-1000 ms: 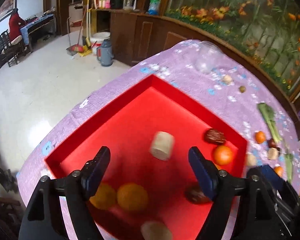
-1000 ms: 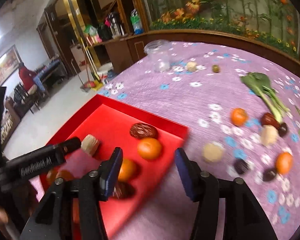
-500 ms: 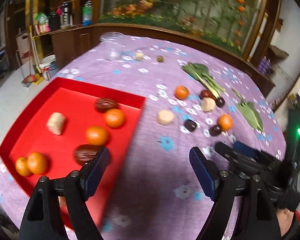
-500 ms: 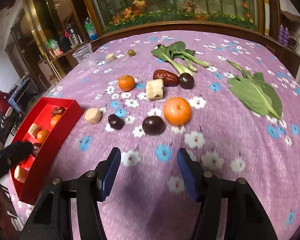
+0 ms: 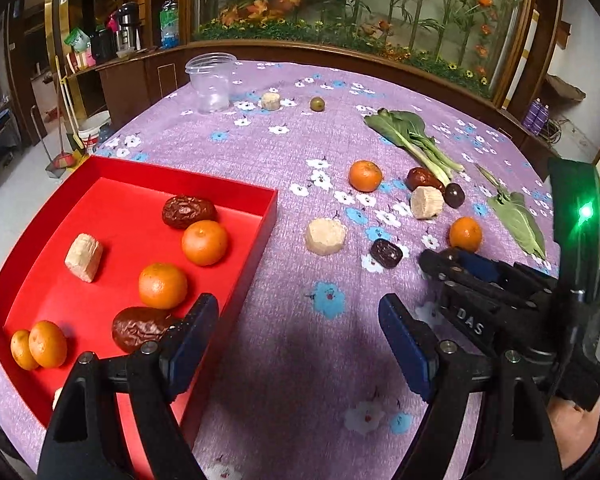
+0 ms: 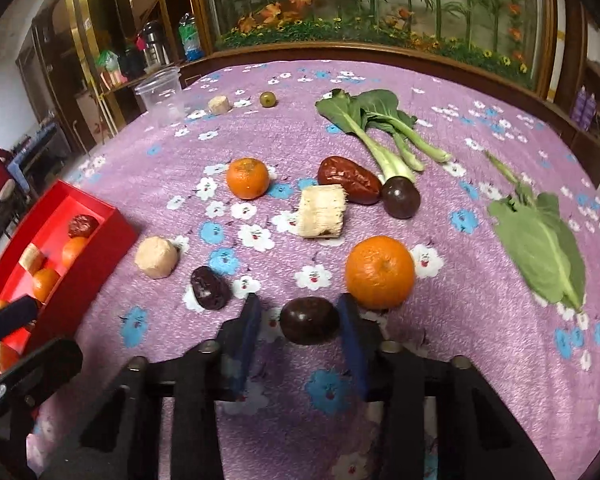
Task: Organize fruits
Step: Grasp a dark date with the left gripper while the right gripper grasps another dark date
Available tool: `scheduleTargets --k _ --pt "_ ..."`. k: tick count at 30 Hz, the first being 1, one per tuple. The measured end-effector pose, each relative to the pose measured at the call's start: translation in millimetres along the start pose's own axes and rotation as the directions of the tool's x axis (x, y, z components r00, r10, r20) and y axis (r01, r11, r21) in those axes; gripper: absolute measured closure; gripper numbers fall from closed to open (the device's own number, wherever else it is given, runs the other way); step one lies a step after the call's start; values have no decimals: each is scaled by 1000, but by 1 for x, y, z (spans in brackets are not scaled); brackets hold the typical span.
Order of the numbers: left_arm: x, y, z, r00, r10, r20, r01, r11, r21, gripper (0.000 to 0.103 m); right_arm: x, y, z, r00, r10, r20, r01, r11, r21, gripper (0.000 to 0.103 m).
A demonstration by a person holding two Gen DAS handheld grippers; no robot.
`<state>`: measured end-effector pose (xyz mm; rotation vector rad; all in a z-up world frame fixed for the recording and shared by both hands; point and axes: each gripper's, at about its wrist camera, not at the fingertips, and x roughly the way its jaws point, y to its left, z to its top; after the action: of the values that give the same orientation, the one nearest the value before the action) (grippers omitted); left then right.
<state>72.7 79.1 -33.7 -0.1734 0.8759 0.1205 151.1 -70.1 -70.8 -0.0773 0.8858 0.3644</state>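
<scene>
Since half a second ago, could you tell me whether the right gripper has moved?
Yes. The right gripper has advanced toward the orange, and its closing jaws now flank the dark round fruit.

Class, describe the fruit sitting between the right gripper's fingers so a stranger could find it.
On the purple flowered tablecloth, find the nearest orange. Just left of and nearer than it lies a dark purple round fruit, between the closing pads of the right hand-held gripper; smooth, unlike the wrinkled date.
</scene>
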Motion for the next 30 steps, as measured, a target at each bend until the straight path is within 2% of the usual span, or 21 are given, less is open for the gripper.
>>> scheduleTargets --k 1,4,8,10,12,17,20,21,22,23,26,28,30 --pt "1 -1 2 1000 4 2 -4 1000 0 22 0 -2 0 1000 -1 2 1 1000 3 74" --pt "3 -8 5 1000 -7 -1 7 1000 9 22 -2 -4 -2 1000 0 6 0 1000 -13 75" --pt "0 -24 7 999 -23 32 21 999 38 22 -10 -12 -10 1000 -1 20 1 1000 -5 76" --pt "7 -34 8 999 -45 9 45 997 56 22 -20 -19 -14 999 -8 38 7 1000 5 76" --pt "17 -46 9 998 -56 6 55 996 74 22 -29 -28 -17 999 -5 53 3 999 33 76" --pt "41 -70 17 1000 -28 4 28 994 105 24 -49 -52 -22 994 -14 109 2 994 110 76" --pt "54 -78 22 1000 4 2 -4 994 110 41 -54 -61 -21 991 -2 137 -17 990 142 76" --pt "60 -81 23 1000 11 -11 -10 993 115 56 -53 -63 -21 990 6 142 -27 988 149 76" --pt "66 -82 24 999 22 -32 -18 993 115 63 -52 -64 -21 990 11 142 -32 988 150 76" --pt "72 -81 24 998 22 -54 -16 994 105 62 -51 -65 -21 990 17 140 -38 988 152 76" --pt "73 -81 20 999 32 -22 -29 992 119 64 -51 -67 -21 989 40 145 -63 986 156 75" --pt "71 -79 19 1000 22 -7 -21 992 121 80 -54 -67 -21 986 53 157 -78 984 157 75" --pt "69 -76 17 1000 -2 -3 2 992 127 80 -55 -66 -21 985 61 164 -87 984 155 75"
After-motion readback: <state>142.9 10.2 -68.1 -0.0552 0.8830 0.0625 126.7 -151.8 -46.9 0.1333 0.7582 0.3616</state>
